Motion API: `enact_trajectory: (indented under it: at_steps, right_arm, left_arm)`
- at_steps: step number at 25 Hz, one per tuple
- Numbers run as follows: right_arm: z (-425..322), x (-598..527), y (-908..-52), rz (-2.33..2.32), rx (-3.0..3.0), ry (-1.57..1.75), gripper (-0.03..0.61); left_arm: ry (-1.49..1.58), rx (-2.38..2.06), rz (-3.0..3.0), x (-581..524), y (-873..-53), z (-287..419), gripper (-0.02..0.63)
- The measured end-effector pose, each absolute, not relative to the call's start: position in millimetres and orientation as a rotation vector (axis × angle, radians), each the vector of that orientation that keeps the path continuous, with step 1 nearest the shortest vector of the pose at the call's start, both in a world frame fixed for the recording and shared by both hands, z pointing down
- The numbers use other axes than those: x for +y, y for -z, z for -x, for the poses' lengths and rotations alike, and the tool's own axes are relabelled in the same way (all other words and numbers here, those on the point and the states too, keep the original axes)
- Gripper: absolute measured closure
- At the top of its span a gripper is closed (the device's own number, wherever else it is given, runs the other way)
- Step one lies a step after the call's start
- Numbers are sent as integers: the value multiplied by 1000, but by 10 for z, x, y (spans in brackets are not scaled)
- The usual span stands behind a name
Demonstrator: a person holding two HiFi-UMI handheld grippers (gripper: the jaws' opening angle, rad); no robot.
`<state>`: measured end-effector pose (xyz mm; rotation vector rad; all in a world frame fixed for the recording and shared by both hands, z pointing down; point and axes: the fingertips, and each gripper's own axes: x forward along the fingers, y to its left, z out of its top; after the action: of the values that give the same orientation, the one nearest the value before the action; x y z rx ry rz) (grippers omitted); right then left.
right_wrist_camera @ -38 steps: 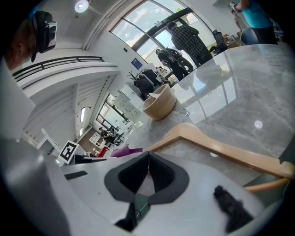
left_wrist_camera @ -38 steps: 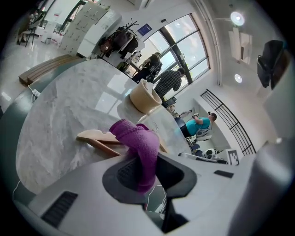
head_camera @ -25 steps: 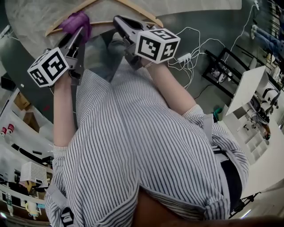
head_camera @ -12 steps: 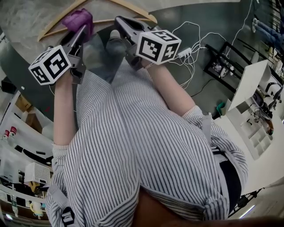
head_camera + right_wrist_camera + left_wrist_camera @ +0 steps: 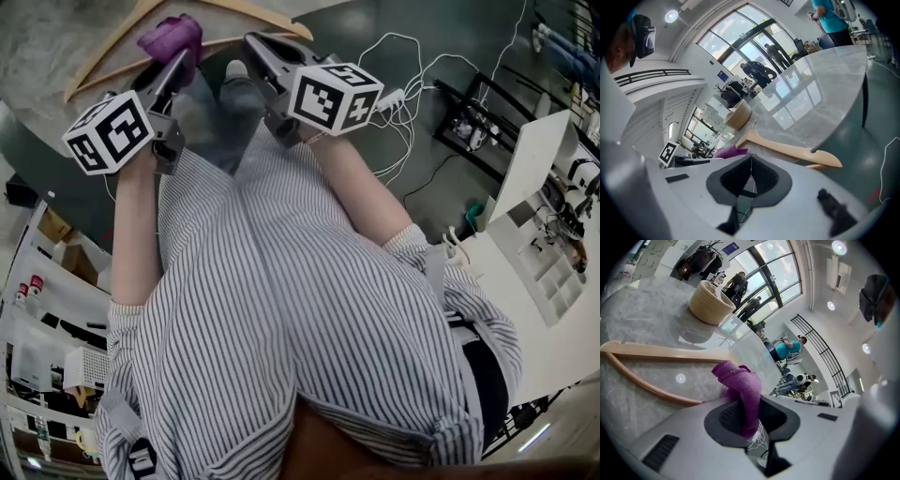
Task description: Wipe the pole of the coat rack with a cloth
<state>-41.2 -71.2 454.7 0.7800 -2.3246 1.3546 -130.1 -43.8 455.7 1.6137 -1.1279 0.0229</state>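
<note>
A purple cloth (image 5: 170,36) bunches out of my left gripper (image 5: 184,60), which is shut on it; in the left gripper view the cloth (image 5: 740,389) rises from between the jaws, just above the marble tabletop (image 5: 642,319). My right gripper (image 5: 251,43) is held close beside the left, jaws shut with nothing between them; its tips (image 5: 751,160) meet in the right gripper view. A wooden coat hanger (image 5: 112,42) lies on the table just beyond both grippers. No coat rack pole shows in any view.
A woven basket (image 5: 710,303) stands farther back on the round table. White cables and a power strip (image 5: 394,98) lie on the dark floor at right, with a black frame (image 5: 469,141) and white shelving (image 5: 539,225). People stand by the far windows.
Both grippers have held almost the same pose. The hanger and table have slid slightly up and left in the head view as the head camera shifted.
</note>
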Motion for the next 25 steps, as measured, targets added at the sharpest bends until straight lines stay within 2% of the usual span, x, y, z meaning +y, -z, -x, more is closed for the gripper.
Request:
enact_trajectory:
  at_steps: [25]
  right_arm:
    - [-306,-1002,-4544,-966,-2319,-1402,563]
  left_arm:
    - [-123,-971,-1684,-709,-4583,442,532]
